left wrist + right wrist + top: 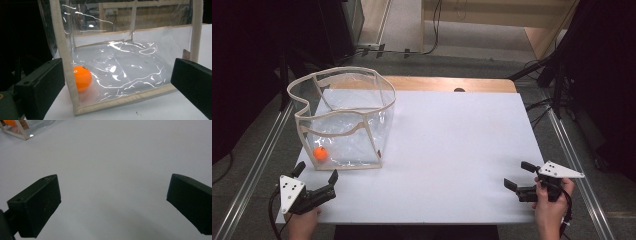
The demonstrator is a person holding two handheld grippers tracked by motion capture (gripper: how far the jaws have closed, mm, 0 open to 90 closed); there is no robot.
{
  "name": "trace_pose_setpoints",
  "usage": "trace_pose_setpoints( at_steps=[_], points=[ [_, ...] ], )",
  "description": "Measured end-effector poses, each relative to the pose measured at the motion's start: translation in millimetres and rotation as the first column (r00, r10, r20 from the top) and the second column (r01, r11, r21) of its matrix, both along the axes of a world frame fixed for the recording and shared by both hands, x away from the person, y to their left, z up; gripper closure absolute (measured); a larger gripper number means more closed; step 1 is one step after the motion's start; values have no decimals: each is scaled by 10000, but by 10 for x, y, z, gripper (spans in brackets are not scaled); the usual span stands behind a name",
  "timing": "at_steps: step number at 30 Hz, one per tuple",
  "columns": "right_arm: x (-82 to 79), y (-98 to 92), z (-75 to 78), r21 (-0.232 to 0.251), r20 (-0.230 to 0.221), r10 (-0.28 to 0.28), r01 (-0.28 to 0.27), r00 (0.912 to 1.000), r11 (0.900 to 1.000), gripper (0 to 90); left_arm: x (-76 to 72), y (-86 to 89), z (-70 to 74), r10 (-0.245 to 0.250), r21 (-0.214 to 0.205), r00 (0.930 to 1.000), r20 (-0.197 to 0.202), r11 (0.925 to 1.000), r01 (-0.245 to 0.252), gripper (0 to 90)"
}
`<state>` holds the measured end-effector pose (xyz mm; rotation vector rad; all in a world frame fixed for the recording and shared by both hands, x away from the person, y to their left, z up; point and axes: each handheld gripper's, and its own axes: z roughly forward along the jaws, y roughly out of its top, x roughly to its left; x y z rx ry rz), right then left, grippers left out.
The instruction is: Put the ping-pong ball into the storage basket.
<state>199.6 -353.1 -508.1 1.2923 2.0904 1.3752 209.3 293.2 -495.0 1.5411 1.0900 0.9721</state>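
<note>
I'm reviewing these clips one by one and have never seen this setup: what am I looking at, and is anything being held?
A person works at a white table with hand-held tongs, one per hand. The high view looks down from above; the other two pictures come from cameras riding on each tool, looking out between its black jaws. The left tongs sit open, just in front of a clear bag with beige trim. An orange ball lies inside it, in the near corner. The right tongs are open too, over bare tabletop. Nothing is held.
</note>
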Motion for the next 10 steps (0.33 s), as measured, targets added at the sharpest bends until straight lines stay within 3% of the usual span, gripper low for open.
trace_pose_setpoints(
  at_steps=[3,10],
  points=[
    [-64,-59,-6,465,203,-254,244,9995,9986,0,1,4,1,11,-36,10000,21,10000,-11,0],
    [-118,-137,9,735,595,-602,558,9964,9957,0,1,10,3,36,-148,10000,-5,9999,-36,0]
  ],
)
